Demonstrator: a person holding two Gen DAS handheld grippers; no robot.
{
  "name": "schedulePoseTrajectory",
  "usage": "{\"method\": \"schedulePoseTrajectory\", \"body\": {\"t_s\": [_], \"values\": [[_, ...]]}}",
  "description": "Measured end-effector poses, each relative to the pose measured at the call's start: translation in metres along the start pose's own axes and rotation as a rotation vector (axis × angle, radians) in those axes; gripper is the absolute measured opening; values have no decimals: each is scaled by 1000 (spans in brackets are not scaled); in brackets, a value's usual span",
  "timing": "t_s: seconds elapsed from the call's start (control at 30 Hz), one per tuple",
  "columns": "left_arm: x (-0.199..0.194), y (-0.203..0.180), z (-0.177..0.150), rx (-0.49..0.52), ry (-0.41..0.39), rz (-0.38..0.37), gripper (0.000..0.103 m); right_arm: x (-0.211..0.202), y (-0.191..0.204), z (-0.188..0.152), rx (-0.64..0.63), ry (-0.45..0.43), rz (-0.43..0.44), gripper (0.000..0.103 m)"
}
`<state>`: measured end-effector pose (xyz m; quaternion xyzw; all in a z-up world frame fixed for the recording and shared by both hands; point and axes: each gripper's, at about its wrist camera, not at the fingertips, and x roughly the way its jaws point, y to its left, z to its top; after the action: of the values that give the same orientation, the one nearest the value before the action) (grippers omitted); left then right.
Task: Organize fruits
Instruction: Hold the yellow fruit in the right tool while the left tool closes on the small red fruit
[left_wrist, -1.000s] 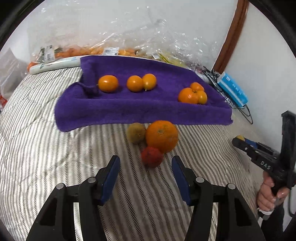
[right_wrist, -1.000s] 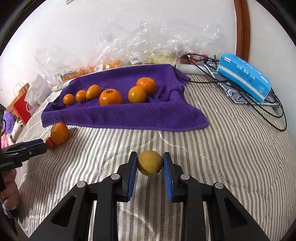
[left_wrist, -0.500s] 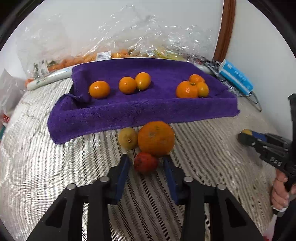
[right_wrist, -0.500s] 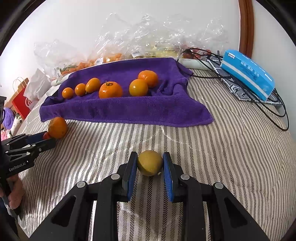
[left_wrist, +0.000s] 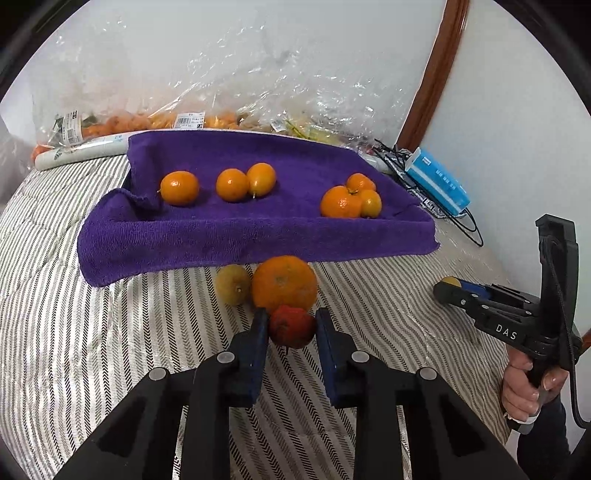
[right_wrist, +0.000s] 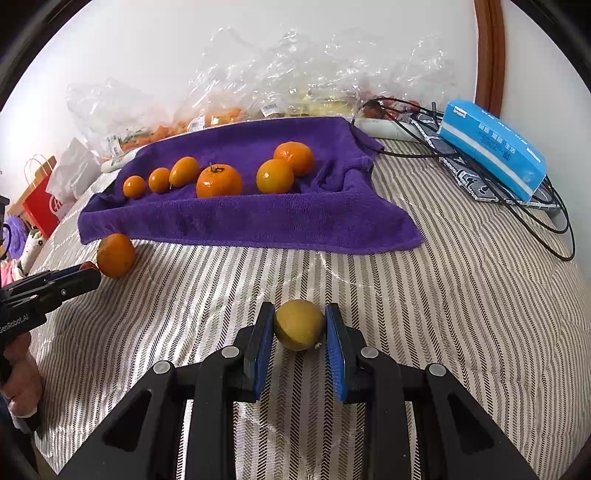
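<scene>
My left gripper (left_wrist: 291, 328) is shut on a small red fruit (left_wrist: 291, 326) on the striped bedcover. Just beyond it lie a big orange (left_wrist: 284, 283) and a small yellow-green fruit (left_wrist: 232, 284). My right gripper (right_wrist: 300, 326) is shut on a yellow-green fruit (right_wrist: 299, 324) over the bedcover. Behind, a purple towel (left_wrist: 240, 225) carries several small oranges in two groups, at the left (left_wrist: 180, 187) and at the right (left_wrist: 341, 201). The right wrist view shows the left gripper (right_wrist: 79, 275) at the left edge, beside the big orange (right_wrist: 115, 254).
Clear plastic bags of fruit (left_wrist: 184, 118) lie along the wall behind the towel. A blue box (right_wrist: 491, 147) and black cables (right_wrist: 546, 221) sit at the back right. A red paper bag (right_wrist: 40, 203) stands off the bed's left side. A hand (left_wrist: 524, 387) grips the right tool.
My left gripper moved forward around the red fruit and its jaws closed onto it. The right gripper stayed still, holding its yellow-green fruit.
</scene>
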<state>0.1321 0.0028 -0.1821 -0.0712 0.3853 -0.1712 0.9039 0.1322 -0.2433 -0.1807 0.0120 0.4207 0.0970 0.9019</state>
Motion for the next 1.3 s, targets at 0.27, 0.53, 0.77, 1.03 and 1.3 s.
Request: {"method": "schedulePoseTrajectory", "body": {"t_s": [0.27,0.53,0.77,1.03,1.3], "values": [[-5,-4,-1,20,-20,6,24,-4,-3,-1,16,-20,23,28],[-9,-9,-3,49,-40,11,24,-5,-1,-2,17,-29,17,28],[-12,-10,-3,54,-56,24,24,-8,-4,-2,34,-43,21,28],[-15,-11,-4,57,-71,18,24,-7,-4,-2,39,-40,13,28],[-18,-11,-4,44,-82,3,24,-8,-5,-2,42,-43,10,28]]}}
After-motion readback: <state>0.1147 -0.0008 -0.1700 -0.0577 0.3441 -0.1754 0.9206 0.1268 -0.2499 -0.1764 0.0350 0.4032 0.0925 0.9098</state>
